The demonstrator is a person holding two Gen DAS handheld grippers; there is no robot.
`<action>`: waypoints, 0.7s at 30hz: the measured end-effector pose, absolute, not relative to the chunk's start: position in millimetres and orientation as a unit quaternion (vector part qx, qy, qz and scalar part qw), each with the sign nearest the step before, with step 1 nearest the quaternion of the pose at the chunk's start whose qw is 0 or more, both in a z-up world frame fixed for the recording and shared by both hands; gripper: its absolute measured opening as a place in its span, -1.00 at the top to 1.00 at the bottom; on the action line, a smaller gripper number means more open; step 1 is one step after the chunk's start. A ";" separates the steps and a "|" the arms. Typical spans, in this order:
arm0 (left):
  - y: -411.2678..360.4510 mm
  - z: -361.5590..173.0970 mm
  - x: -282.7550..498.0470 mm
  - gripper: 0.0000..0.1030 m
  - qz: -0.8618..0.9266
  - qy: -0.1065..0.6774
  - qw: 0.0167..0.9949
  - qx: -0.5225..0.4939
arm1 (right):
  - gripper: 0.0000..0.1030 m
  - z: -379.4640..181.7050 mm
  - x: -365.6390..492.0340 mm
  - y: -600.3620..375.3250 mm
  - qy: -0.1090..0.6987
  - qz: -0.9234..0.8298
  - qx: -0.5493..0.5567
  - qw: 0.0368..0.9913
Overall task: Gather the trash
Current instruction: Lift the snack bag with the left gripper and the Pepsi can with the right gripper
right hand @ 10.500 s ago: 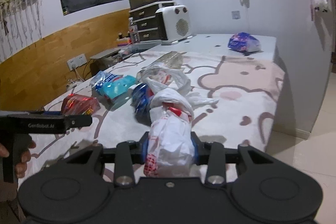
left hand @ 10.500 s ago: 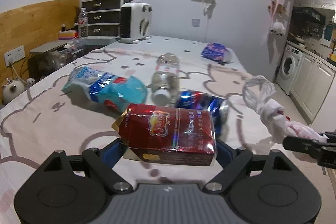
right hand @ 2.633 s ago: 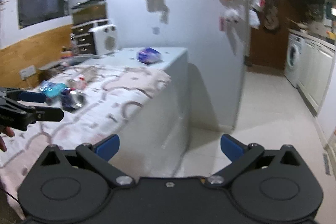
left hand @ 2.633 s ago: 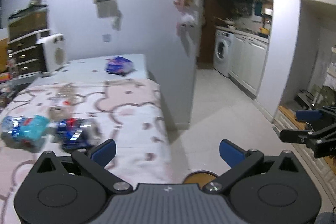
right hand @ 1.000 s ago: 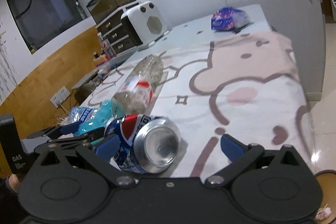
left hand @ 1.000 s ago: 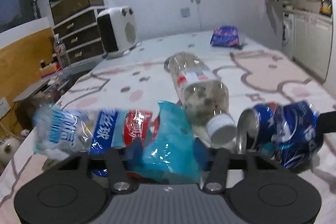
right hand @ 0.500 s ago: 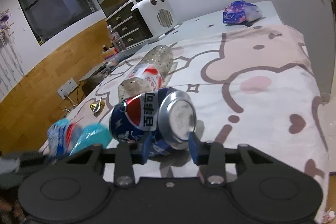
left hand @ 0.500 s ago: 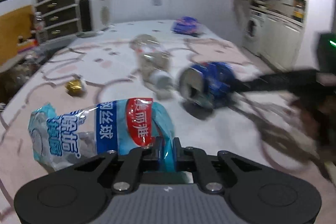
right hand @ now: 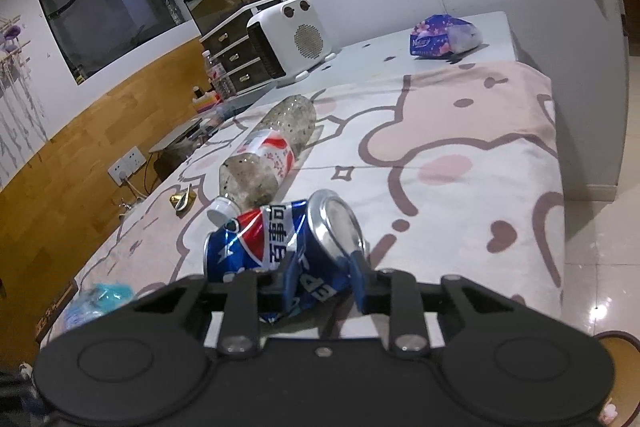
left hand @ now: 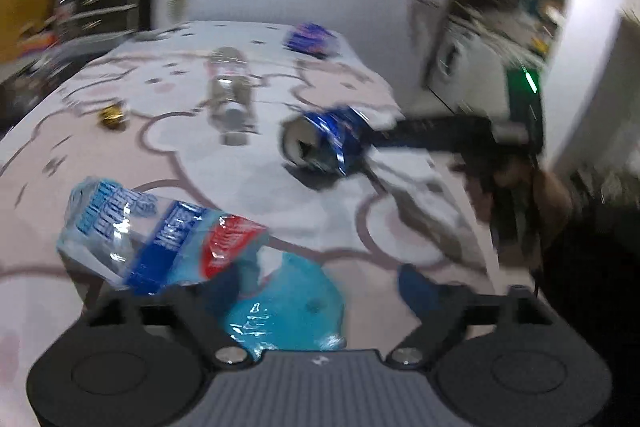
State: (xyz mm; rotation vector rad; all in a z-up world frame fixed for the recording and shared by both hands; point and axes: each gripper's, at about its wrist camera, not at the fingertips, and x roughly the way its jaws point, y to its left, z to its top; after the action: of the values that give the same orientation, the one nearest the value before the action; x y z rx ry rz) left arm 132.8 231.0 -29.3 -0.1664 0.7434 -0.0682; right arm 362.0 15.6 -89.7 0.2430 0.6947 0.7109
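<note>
A crumpled blue and clear plastic packet (left hand: 168, 239) lies between the fingers of my left gripper (left hand: 320, 287), low over the patterned bed cover (left hand: 248, 187). Its jaws are opening: the packet leans on the left finger and the right pad stands clear of it. My right gripper (right hand: 322, 275) is shut on a crushed blue cola can (right hand: 280, 243), held just above the cover. The left wrist view, blurred, also shows that can (left hand: 328, 143) on the tip of the right gripper. The packet (right hand: 100, 299) appears at the lower left of the right wrist view.
A clear plastic bottle (right hand: 268, 151) lies on the cover beyond the can, a gold wrapper (right hand: 182, 201) to its left. A purple packet (right hand: 444, 37) and a white heater (right hand: 288, 39) sit at the far end. The bed edge drops to tiled floor (right hand: 592, 227) on the right.
My left gripper's jaws, shut on the packet half a second ago, have spread apart, and its view has swung right. The right gripper has closed on the can and holds it.
</note>
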 end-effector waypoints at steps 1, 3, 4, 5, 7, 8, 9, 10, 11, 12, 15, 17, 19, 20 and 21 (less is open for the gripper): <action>233.3 -25.5 133.4 -0.73 -0.021 0.361 0.927 -0.098 | 0.45 -90.0 361.4 15.4 0.333 0.341 0.115 0.871; 238.3 -16.5 135.6 -0.73 -0.005 0.358 0.924 -0.137 | 0.45 -90.9 361.1 14.2 0.335 0.342 0.116 0.870; 240.4 -12.6 136.8 -0.76 0.003 0.356 0.922 -0.152 | 0.45 -91.5 360.9 13.3 0.335 0.343 0.118 0.870; 241.5 -7.4 138.2 -0.78 0.021 0.351 0.922 -0.162 | 0.45 -92.0 360.9 12.3 0.336 0.343 0.120 0.869; 241.4 -0.1 140.9 -0.86 0.052 0.342 0.925 -0.160 | 0.45 -92.2 361.1 10.6 0.338 0.343 0.123 0.868; 242.0 2.5 142.5 -0.88 0.070 0.338 0.925 -0.161 | 0.46 -91.9 360.5 10.1 0.338 0.343 0.123 0.868; 242.9 3.6 143.9 -0.90 0.088 0.336 0.923 -0.165 | 0.46 -91.5 359.9 9.9 0.338 0.343 0.124 0.868; 245.3 3.8 145.9 -0.91 0.107 0.337 0.919 -0.172 | 0.47 -91.1 359.4 9.6 0.338 0.343 0.124 0.868; 248.3 3.1 147.7 -0.91 0.130 0.340 0.913 -0.183 | 0.48 -91.2 358.9 9.3 0.338 0.344 0.124 0.867; 252.2 1.5 149.8 -0.91 0.153 0.344 0.905 -0.197 | 0.49 -91.0 358.7 9.1 0.338 0.344 0.125 0.867; 264.6 -3.5 153.4 -0.92 0.201 0.352 0.884 -0.233 | 0.50 -90.5 357.4 9.5 0.336 0.344 0.121 0.868; 271.0 -6.1 153.5 -0.94 0.228 0.353 0.875 -0.241 | 0.51 -89.6 355.8 9.9 0.334 0.345 0.114 0.870; 276.9 -9.2 151.0 -1.00 0.256 0.352 0.866 -0.248 | 0.54 -88.7 354.4 10.0 0.332 0.346 0.107 0.871; 280.5 -11.9 151.3 -1.00 0.269 0.351 0.860 -0.257 | 0.58 -88.5 353.8 9.5 0.331 0.347 0.105 0.871; 284.6 -15.7 153.4 -1.00 0.282 0.354 0.851 -0.266 | 0.69 -88.4 353.6 8.9 0.330 0.348 0.104 0.871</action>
State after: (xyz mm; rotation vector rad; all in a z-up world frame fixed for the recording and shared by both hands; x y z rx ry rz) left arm 153.4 284.6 -15.7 -0.5611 0.7462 0.5940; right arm 353.6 8.9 -88.4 0.2175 0.6906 0.7269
